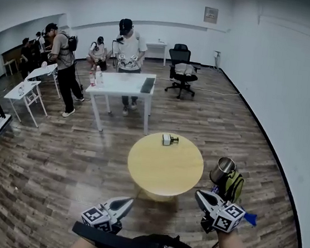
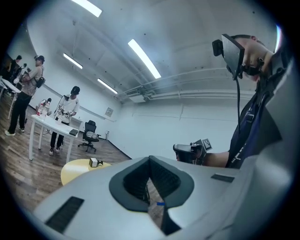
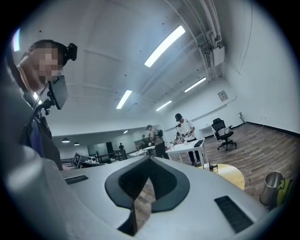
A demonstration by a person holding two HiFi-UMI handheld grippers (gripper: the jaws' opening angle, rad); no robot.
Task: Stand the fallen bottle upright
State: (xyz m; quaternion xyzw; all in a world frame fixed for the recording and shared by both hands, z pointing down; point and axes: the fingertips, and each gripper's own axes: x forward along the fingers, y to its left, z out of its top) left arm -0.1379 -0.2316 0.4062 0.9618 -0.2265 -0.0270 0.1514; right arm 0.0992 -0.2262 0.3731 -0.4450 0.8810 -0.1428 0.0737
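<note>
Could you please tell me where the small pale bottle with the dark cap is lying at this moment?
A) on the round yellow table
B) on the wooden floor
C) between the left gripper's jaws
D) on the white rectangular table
A: the small pale bottle with the dark cap lies on its side near the far edge of the round yellow table, well apart from the left gripper and the right gripper, whose jaws are together and empty.

Yellow table [image 1: 166, 171], seemingly white bottle [image 1: 167, 139]
</note>
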